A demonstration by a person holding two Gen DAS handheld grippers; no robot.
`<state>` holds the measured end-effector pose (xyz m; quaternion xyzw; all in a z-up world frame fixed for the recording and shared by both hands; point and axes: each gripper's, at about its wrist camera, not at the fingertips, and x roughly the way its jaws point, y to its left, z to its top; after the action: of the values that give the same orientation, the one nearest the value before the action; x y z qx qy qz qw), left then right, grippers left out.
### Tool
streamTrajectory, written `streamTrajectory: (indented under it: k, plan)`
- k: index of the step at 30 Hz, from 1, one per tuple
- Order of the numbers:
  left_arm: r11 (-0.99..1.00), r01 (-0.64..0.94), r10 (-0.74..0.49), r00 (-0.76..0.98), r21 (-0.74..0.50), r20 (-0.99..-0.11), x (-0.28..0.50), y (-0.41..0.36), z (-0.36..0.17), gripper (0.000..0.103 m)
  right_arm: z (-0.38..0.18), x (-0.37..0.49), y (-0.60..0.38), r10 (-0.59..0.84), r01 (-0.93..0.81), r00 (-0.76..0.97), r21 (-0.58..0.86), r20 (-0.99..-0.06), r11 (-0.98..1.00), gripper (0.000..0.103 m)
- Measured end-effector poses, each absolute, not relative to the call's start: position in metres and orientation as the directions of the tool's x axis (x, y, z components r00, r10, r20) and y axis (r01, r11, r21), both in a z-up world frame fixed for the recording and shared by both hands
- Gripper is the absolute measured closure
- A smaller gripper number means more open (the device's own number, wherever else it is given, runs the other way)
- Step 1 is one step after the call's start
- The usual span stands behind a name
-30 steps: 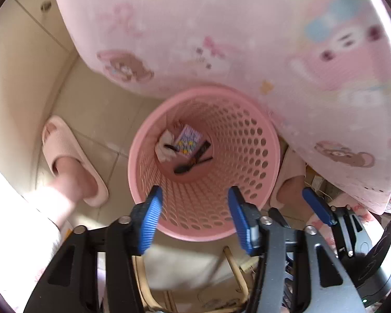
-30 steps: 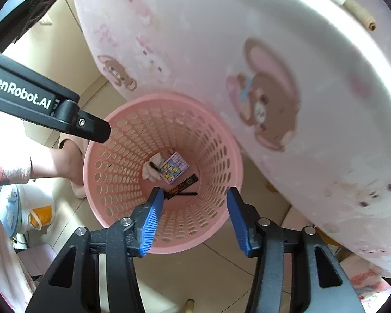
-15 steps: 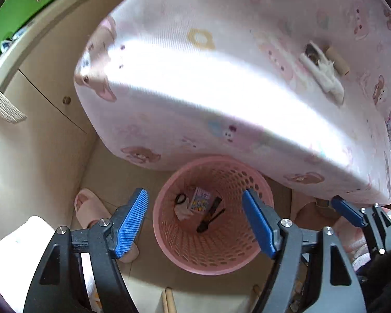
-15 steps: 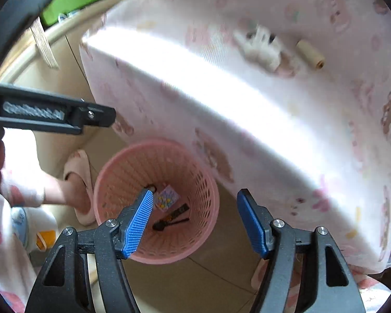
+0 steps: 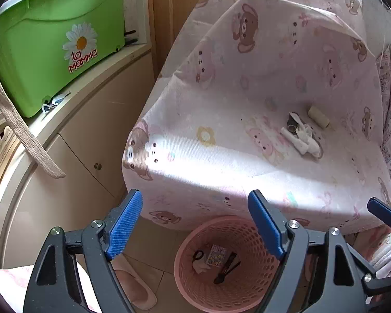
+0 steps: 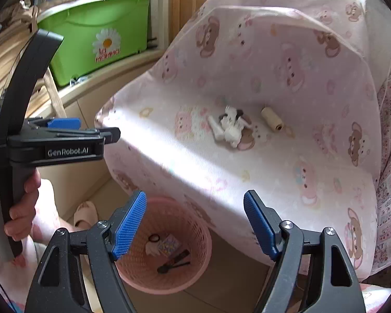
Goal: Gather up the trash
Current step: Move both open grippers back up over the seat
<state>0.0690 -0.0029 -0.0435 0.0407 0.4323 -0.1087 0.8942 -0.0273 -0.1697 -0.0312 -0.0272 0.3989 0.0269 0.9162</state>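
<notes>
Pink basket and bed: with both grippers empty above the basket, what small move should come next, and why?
Probably reach the right gripper forward to the crumpled white tissue on the bed sheet. Both grippers' jaws have just been opening, with nothing between them. The pink basket already holds scraps, while the tissue and a small cardboard roll still lie on the sheet.

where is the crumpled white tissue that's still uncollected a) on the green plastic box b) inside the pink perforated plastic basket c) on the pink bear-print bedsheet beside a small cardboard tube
c: the crumpled white tissue lies on the pink bear-print bedsheet next to the small cardboard tube.
</notes>
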Motion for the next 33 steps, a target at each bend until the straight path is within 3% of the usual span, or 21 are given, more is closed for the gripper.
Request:
streamTrajectory:
  k: [2,4,7,12,16,30,33]
  plan:
    - [0.976,0.218,-0.15,0.628,-0.013,-0.763,0.067,-0.004,-0.039,0.013,-0.023,-0.03,-0.171,-0.007,-0.031,0.721,-0.042,-0.693,0.999,0.023]
    - [0.977,0.213,-0.153,0.645,-0.017,-0.749,0.066,-0.004,-0.034,0.012,-0.015,-0.032,-0.174,-0.027,-0.005,0.751,-0.047,-0.66,0.999,0.017]
    - [0.975,0.219,-0.176,0.653,-0.039,-0.737,0.059,-0.004,-0.031,0.011,-0.008,-0.034,-0.178,-0.049,0.023,0.777,-0.049,-0.627,0.999,0.017]
    - [0.972,0.233,-0.172,0.685,-0.011,-0.708,0.054,-0.009,-0.023,0.009,-0.008,-0.031,-0.186,-0.076,0.058,0.78,-0.05,-0.622,0.997,0.017]
    - [0.974,0.226,-0.161,0.715,0.008,-0.681,0.05,-0.01,-0.018,0.001,-0.006,-0.032,-0.193,-0.105,0.094,0.79,-0.05,-0.604,0.994,0.016]
    - [0.958,0.286,-0.209,0.67,-0.012,-0.712,0.049,-0.018,-0.024,0.001,0.0,-0.022,-0.223,-0.189,0.203,0.792,-0.042,-0.581,0.978,0.008]
    - [0.954,0.298,-0.215,0.66,-0.011,-0.72,0.048,-0.022,-0.027,0.001,0.002,-0.023,-0.23,-0.196,0.221,0.796,-0.026,-0.573,0.975,0.0]
